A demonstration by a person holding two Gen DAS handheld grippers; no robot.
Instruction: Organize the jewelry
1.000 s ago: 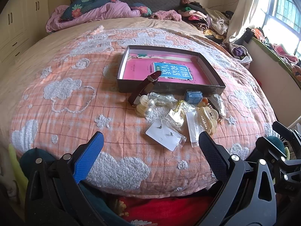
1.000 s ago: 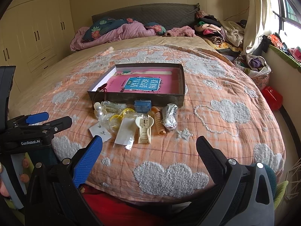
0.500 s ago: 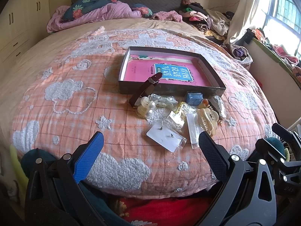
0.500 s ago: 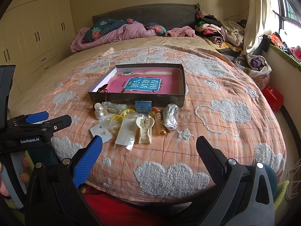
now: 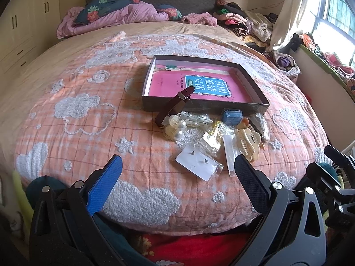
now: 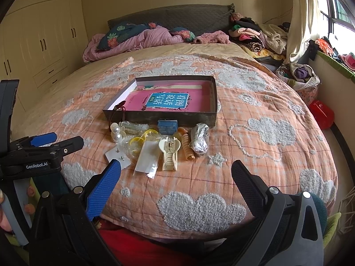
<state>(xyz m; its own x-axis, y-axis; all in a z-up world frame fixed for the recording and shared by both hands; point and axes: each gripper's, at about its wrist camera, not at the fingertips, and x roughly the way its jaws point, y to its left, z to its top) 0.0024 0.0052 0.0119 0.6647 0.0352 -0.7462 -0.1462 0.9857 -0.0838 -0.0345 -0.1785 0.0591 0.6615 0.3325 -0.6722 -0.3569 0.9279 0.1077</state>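
Both the left gripper [image 5: 177,166] and the right gripper [image 6: 176,169] hang wide apart and empty over the bed's near edge. The jewelry sits loose on the quilt [image 5: 88,119] just in front of the shallow box [image 5: 255,88]: an earring card [image 5: 196,165], a cream claw clip [image 6: 169,153], a blue case [image 6: 168,126], and a strap [image 5: 175,106] leaning on the box wall. Thin plastic sleeves [image 6: 147,157] overlap, so a pinch may lift two or slip; the soft quilt could swallow small, probably stud, earrings. Against the earlier frames, the left view has crept slightly closer; nothing else has shifted.
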